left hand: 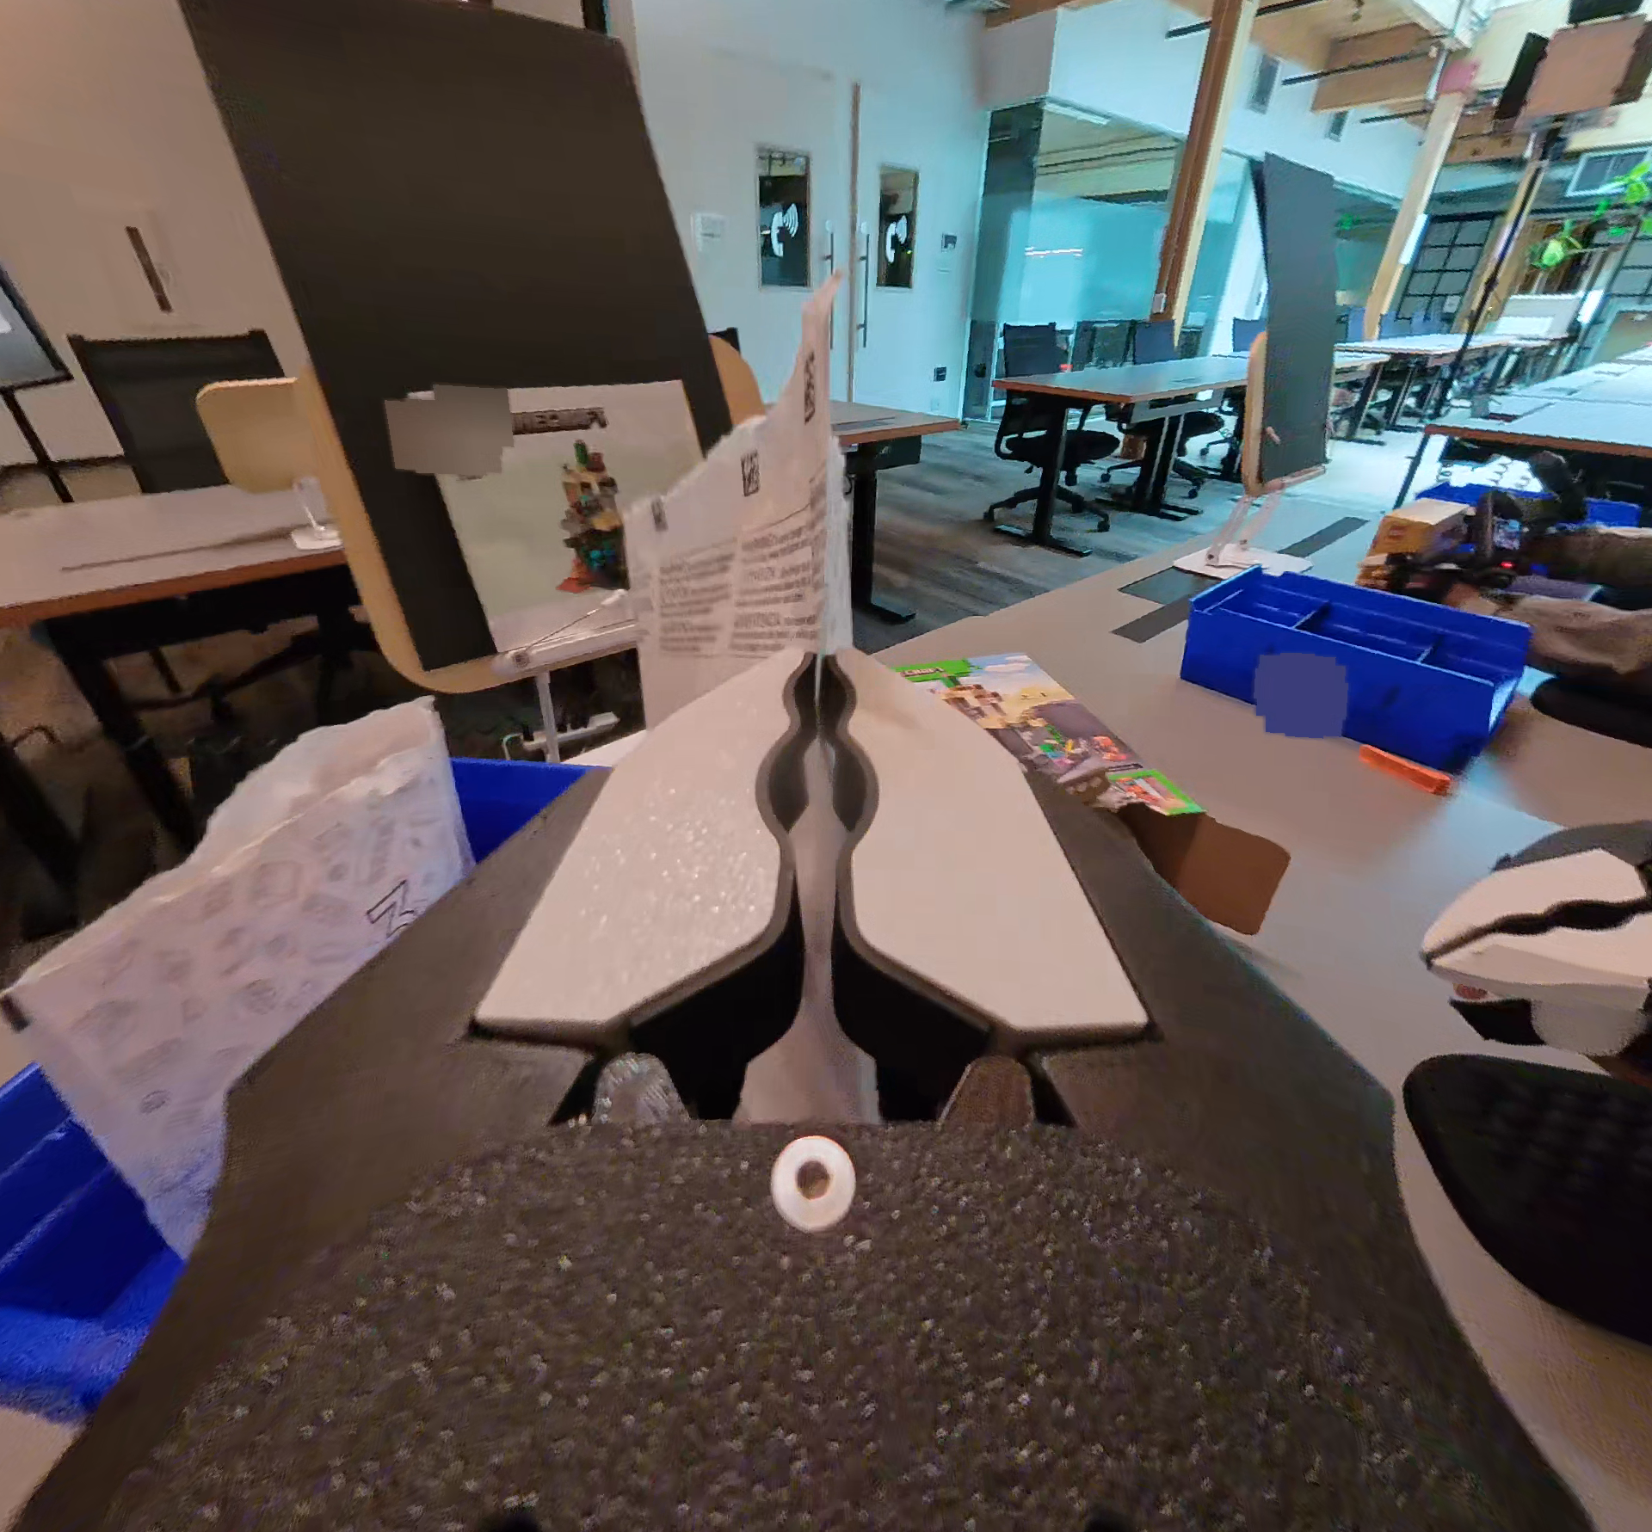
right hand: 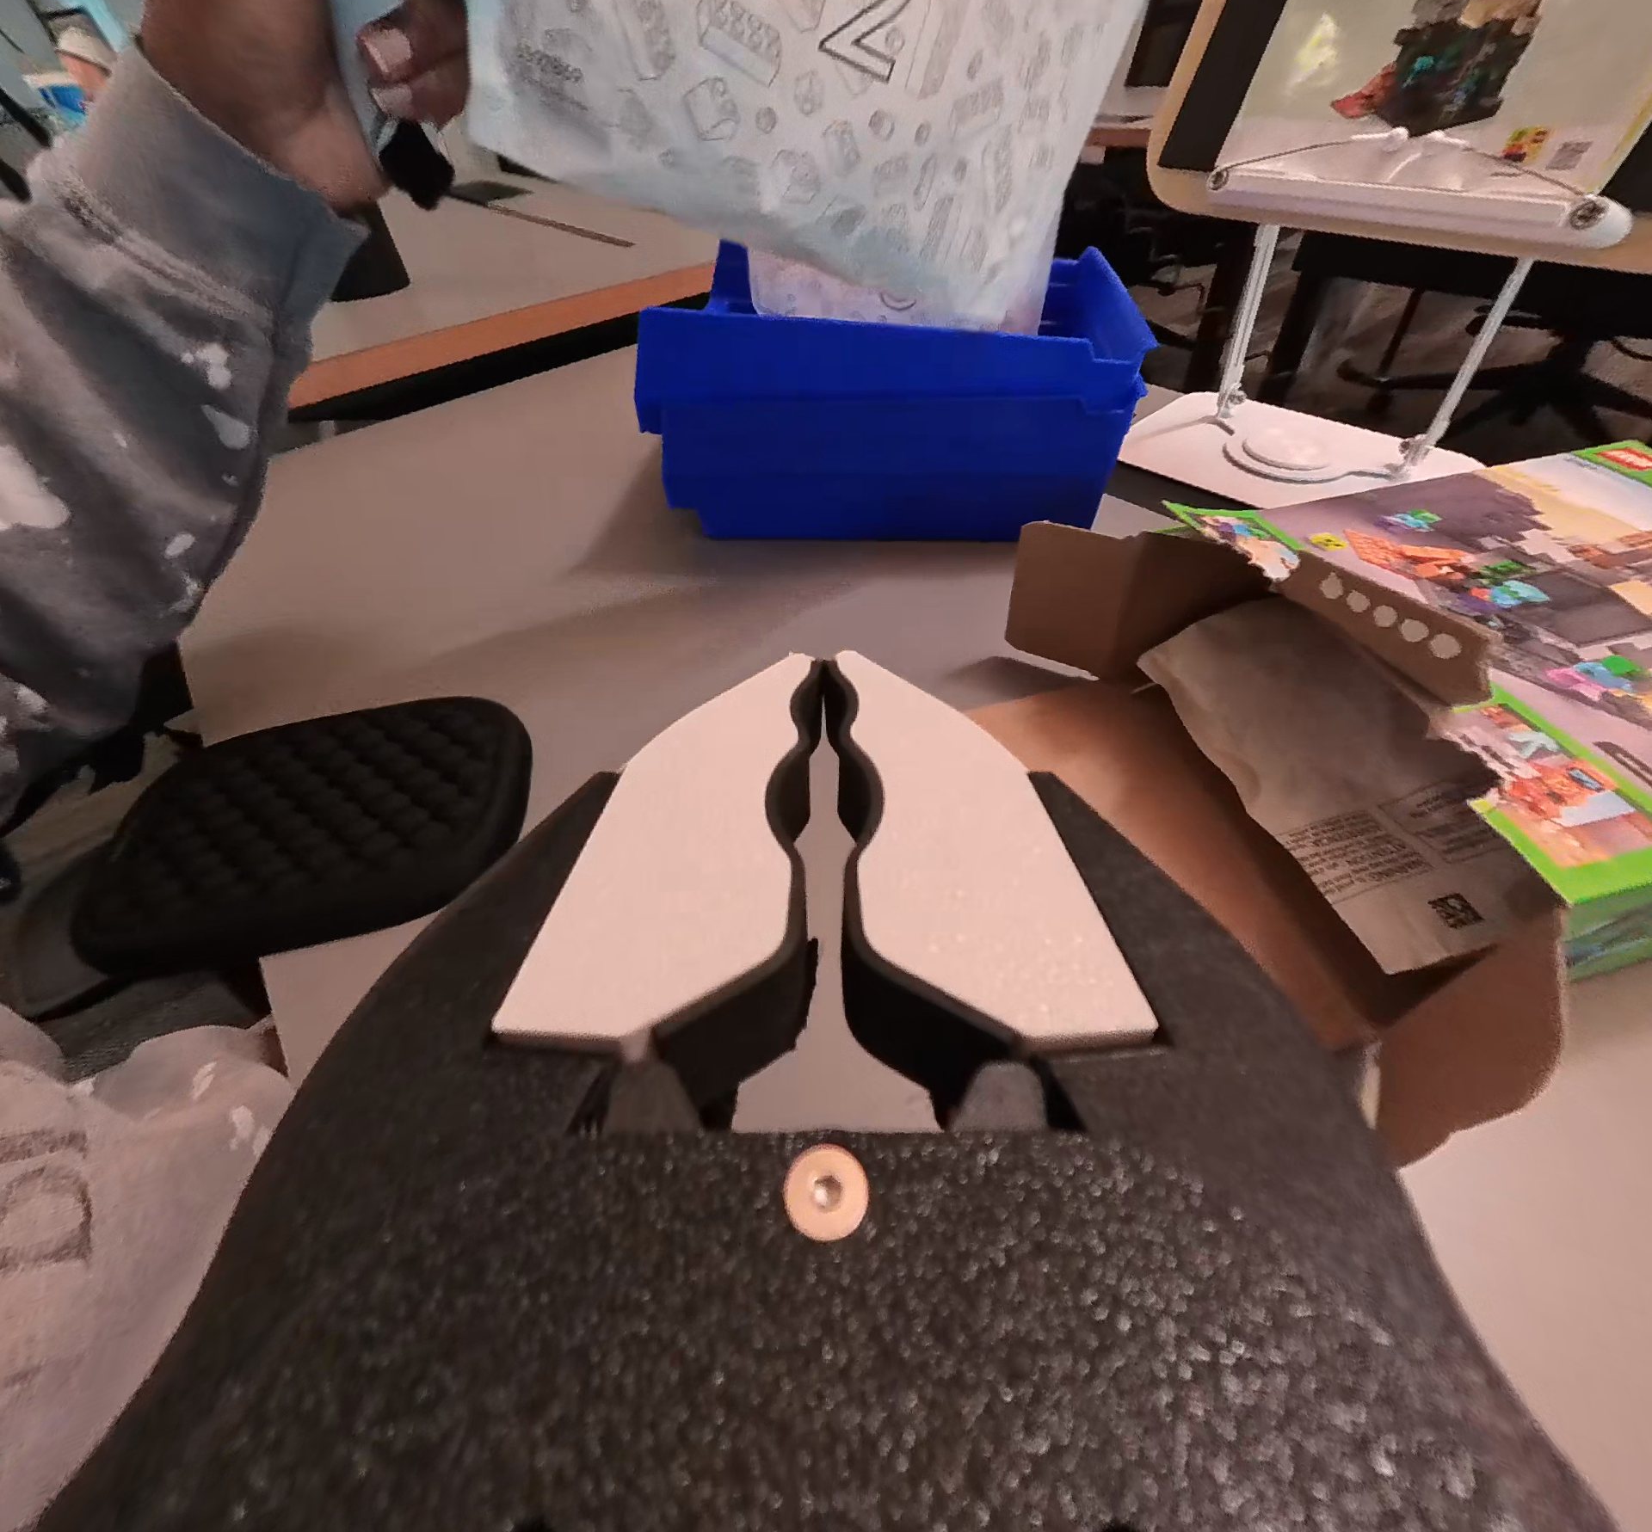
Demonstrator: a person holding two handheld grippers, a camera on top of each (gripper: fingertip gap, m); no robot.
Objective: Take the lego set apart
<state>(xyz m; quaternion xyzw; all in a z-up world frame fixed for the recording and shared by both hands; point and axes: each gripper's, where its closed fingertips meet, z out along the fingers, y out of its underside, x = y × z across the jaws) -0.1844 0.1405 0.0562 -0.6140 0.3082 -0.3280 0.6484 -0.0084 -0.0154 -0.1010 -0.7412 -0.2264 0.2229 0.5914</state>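
Each tool, the left tool (left hand: 818,667) and the right tool (right hand: 824,667), has a grainy black body with one round pale washer at its centre and two pale grey fingers edged with wavy black pads, while the person's sleeve (right hand: 134,381) is grey with white flecks.

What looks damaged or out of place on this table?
The box lies open, its flap torn ragged, a bag poking out. The left gripper is shut on another paper bag whose top is ripped.
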